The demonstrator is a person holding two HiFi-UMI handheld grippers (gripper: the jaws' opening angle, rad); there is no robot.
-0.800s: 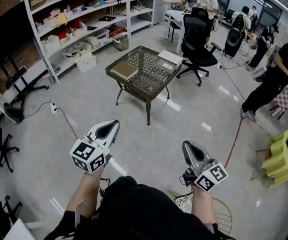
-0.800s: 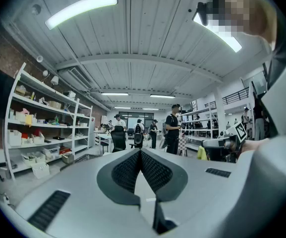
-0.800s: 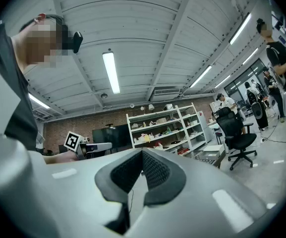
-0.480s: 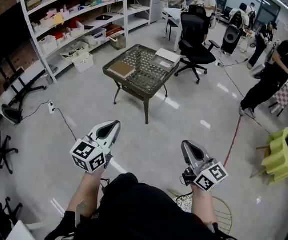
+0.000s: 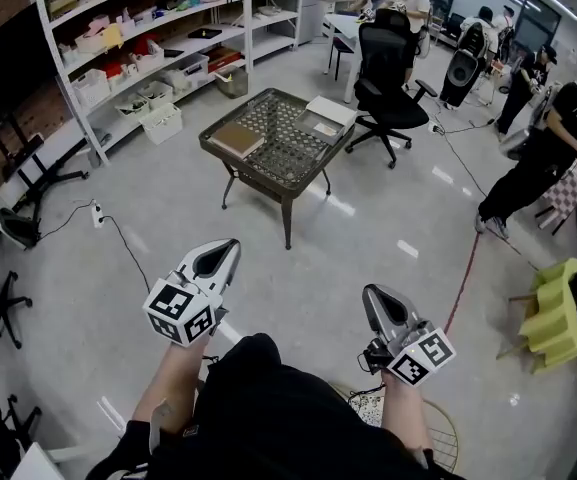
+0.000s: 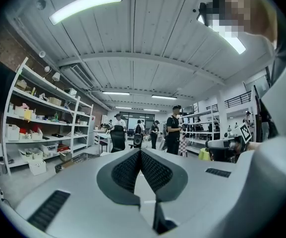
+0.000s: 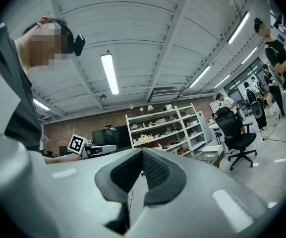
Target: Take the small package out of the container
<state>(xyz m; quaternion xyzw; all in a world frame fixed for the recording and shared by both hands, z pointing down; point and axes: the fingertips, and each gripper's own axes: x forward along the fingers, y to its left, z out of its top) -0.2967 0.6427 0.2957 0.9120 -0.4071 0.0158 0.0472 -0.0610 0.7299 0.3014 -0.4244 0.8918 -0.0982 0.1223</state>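
left tool (image 5: 224, 252): jaws together, empty, level | right tool (image 5: 377, 302): jaws together, empty, tilted slightly up | both forearms (image 5: 172, 372) outstretched

wicker desk (image 5: 268, 173) carries a brown box (image 5: 237, 140) and a grey package (image 5: 319, 126); black chair (image 5: 388, 80) near its right, white shelves (image 5: 153, 43) left, left gripper (image 5: 229, 247) and right gripper (image 5: 372, 294) well apart from it.

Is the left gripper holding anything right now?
No, the left gripper has its jaws pressed together with nothing between them.
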